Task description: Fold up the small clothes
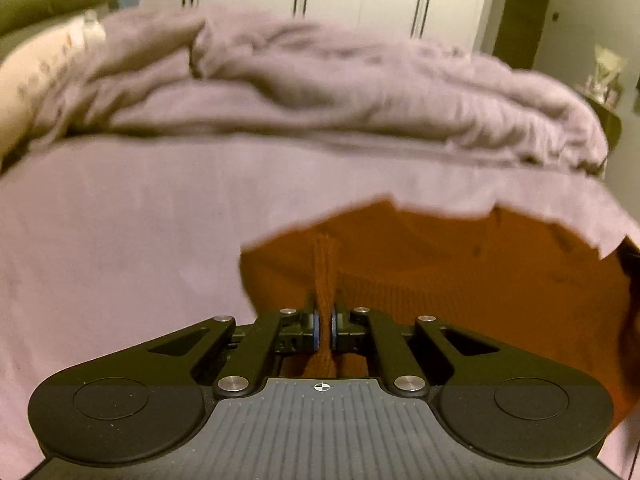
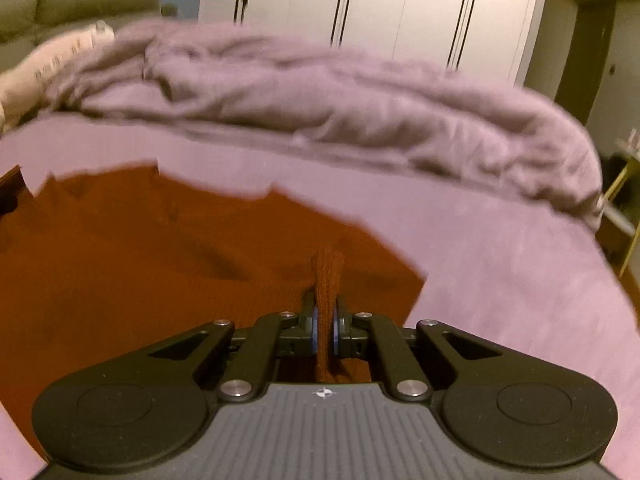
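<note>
Both hands are in: the left gripper [image 1: 325, 322] is clenched on a pinched ridge of the rust-orange knit garment [image 1: 460, 280], and the right gripper [image 2: 325, 322] grasps a matching ridge near the garment's right edge. The garment lies spread on the pink bed sheet [image 1: 120, 240], near side, rumpled duvet [image 1: 320, 80] beyond. Best now: lift both corners evenly, keep the hem taut, carry it to the far edge.
</note>
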### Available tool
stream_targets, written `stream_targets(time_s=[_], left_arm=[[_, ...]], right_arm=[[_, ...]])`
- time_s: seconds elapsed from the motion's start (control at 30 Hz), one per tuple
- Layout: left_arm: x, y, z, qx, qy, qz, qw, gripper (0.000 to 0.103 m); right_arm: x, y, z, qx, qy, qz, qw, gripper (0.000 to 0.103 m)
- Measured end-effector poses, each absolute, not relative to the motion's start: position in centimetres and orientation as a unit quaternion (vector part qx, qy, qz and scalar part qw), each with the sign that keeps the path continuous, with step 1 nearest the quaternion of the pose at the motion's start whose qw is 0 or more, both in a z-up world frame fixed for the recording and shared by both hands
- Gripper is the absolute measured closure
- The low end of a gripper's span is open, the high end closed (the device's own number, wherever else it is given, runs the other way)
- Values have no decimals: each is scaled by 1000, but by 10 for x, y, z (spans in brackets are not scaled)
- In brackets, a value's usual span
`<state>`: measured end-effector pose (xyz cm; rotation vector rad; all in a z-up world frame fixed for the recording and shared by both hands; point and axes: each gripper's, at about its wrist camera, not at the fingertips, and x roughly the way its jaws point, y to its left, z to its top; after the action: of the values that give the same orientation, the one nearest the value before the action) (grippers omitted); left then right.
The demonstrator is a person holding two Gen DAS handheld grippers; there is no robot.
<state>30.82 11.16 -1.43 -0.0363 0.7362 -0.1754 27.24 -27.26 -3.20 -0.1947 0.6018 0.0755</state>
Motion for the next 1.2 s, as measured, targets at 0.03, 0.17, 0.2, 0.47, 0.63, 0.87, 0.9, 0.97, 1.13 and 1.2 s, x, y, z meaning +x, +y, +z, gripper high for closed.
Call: stream_targets(time_s=[0.03,0.17,0.2,0.47,0.63,0.87,0.9,0.97,1.13,1.2], left_arm=[[312,109,-4,-4,343,-81,936,96],[351,94,18,40,306,-50,950,96],[364,90,19,51,295,-34,954,96],[434,63,-54,83,341,33,936,96],[432,62,-97,120,351,60,927,86],[407,91,-60,52,348,43,935,52],[397,93,-54,58,346,41,935,48],[375,93,-45,62,342,39,937,37],[333,81,-45,45,366,19,929,25],[328,75,-50,42,379,14,924,25]], right_arm=[[275,-272,-22,-102,280,33,954,98],[314,-268,-1,-113,236,-17,965,98],[326,-269,1,-113,231,-32,966,98],[415,-264,-60,-103,282,-85,950,98],[422,-265,-101,-111,314,-95,938,97],[412,-274,-89,-101,301,-146,937,73],[402,-275,-82,-90,295,-138,941,73],[381,-275,-74,-63,295,-106,947,72],[319,-261,-65,-36,283,-22,958,63],[297,-254,-66,-45,283,-5,958,60]])
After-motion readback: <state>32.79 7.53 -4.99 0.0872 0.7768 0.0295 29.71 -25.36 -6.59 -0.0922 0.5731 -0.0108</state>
